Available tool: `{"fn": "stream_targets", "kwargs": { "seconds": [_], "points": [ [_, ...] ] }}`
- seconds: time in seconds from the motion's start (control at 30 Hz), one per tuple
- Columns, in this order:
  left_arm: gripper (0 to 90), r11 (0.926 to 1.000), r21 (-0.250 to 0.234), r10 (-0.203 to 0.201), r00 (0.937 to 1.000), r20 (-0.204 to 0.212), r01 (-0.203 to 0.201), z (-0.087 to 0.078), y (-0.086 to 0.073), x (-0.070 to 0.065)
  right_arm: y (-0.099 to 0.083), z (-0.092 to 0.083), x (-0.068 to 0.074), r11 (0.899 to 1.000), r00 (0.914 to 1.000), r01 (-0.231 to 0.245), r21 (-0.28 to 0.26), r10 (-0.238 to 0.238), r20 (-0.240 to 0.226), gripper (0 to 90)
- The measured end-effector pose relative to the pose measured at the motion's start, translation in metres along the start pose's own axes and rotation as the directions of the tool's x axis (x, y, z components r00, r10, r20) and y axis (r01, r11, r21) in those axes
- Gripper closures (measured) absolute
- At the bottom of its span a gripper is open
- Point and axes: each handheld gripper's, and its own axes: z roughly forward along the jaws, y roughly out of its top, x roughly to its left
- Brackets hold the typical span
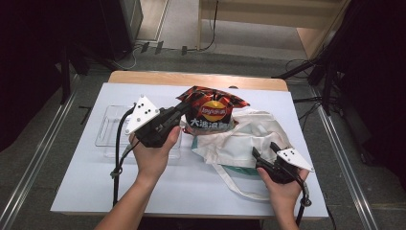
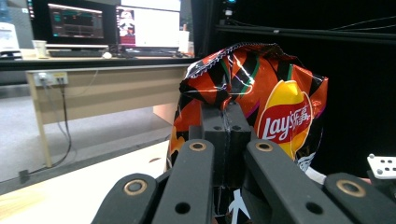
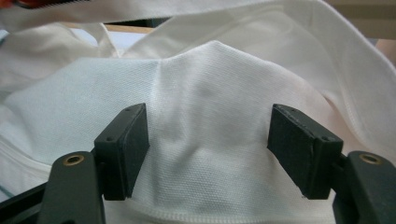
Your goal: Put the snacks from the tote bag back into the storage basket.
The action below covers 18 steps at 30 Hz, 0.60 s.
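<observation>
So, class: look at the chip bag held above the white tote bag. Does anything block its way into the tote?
The left gripper is shut on the chip bag, right above the white tote bag. No separate object lies between them. The tote's cloth looks slack, though, and the right gripper stands open at the fabric without pinching it, so the mouth may still need opening.

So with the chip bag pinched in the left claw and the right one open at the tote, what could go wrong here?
1. The left claw pinches only a fold of the chip bag; the slick foil could slip or the chips get crushed.
2. The right claw stands open over the limp white tote bag; it may catch both layers, leaving the mouth shut.
</observation>
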Motion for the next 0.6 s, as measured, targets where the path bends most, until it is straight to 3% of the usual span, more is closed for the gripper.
{"fn": "stream_targets", "kwargs": {
  "seconds": [0.23,0.6],
  "points": [
    [90.0,0.9999,0.0,-0.012,0.9998,-0.013,0.012,-0.009,0.002,0.012,-0.001,0.0,0.0,1.0,0.9999,0.011,0.01,-0.012,0.009,29.7],
    [90.0,0.9998,0.003,-0.019,0.999,-0.039,0.02,-0.023,0.0,0.029,-0.007,-0.019,0.002,1.0,0.9995,0.028,0.007,-0.028,-0.018,24.2]
  ]
}}
